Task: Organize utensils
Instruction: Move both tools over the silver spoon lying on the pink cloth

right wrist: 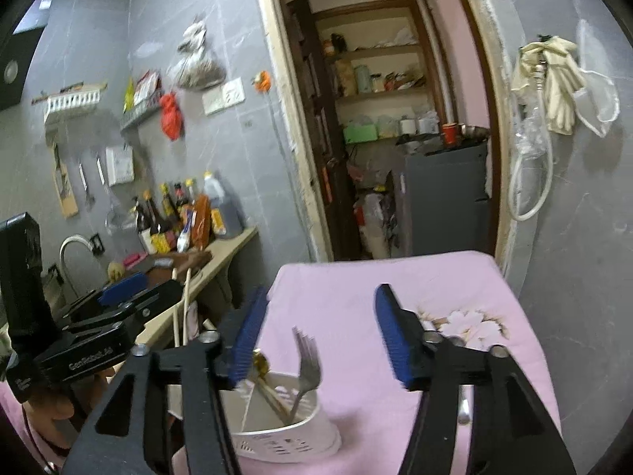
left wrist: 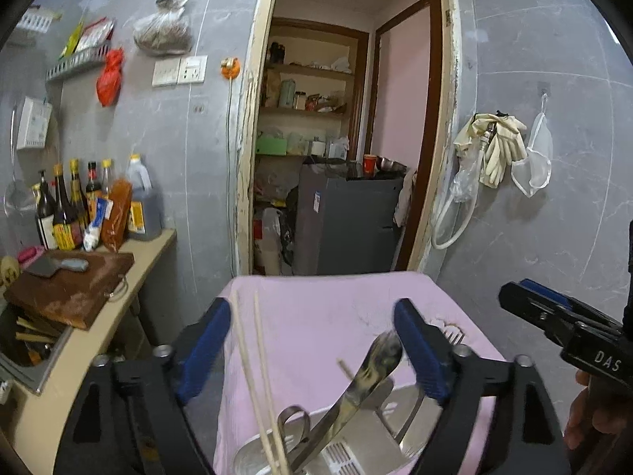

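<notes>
Both hand-held grippers, left (left wrist: 312, 340) and right (right wrist: 316, 336), hung released; the fork (right wrist: 306, 368), stiff, light and slippery, wanted gripping mid-handle.

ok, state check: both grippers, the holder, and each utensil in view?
left gripper: open, fingers apart, nothing pinched
right gripper: open, nothing between the fingers
utensil holder: upright on the pink cloth, loaded
fork: in the holder, tines up, leaning
chopsticks: standing in the holder, tilted
spoon: in the holder, bowl up, leaning
</notes>
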Available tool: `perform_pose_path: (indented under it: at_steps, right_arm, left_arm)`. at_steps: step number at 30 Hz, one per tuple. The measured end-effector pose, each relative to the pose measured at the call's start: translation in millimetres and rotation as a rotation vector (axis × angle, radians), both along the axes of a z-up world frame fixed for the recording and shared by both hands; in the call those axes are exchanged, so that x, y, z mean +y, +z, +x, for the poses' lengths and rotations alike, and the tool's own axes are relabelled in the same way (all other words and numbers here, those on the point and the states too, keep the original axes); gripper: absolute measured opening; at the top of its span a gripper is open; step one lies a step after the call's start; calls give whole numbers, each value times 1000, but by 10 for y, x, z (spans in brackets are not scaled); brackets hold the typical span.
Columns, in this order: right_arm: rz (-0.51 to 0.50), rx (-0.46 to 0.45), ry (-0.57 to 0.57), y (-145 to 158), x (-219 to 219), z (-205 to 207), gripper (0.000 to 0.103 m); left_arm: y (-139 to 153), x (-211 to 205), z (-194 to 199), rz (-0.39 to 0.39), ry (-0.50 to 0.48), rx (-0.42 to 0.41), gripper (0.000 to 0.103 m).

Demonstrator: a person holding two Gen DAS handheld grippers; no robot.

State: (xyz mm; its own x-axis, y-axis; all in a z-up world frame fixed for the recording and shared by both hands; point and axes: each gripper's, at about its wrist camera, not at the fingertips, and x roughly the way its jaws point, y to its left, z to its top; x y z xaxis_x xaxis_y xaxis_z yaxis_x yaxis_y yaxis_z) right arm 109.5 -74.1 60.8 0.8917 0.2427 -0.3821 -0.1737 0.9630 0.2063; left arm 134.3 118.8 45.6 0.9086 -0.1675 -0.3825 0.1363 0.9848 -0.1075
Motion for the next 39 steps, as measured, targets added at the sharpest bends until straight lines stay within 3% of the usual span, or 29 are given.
perform_pose_path:
  at_steps: [1,5,7,9,18,26,39]
  right_arm:
    - [5,-7,-10,22,-55,-6,68]
    - [21,-41,-56,102,-325,-23,79]
    - [26,-51,-76,141,-435,-28,97]
    - [39,-74,-94,167,-585,-54,102]
    - [49,-120,-174,209,-1224,-139,102]
    - [61,-103,-202,93,-1851,-70,102]
    - [50,5,-189,-396,-2643,222,102]
  left_arm:
    - [32,-28,1,2,0,-6,93]
    - [156,-171,-12,-4,3,-33,102]
    - [220,-270,-24,-10,6,-52,103]
    - [282,-374,-33,-9,1,-70,103]
    - [393,-1017,-8,23,-42,-119,103]
    - [345,-1631,69,55,-60,-122,103]
    - [-112,-2383,404,79,-38,8,103]
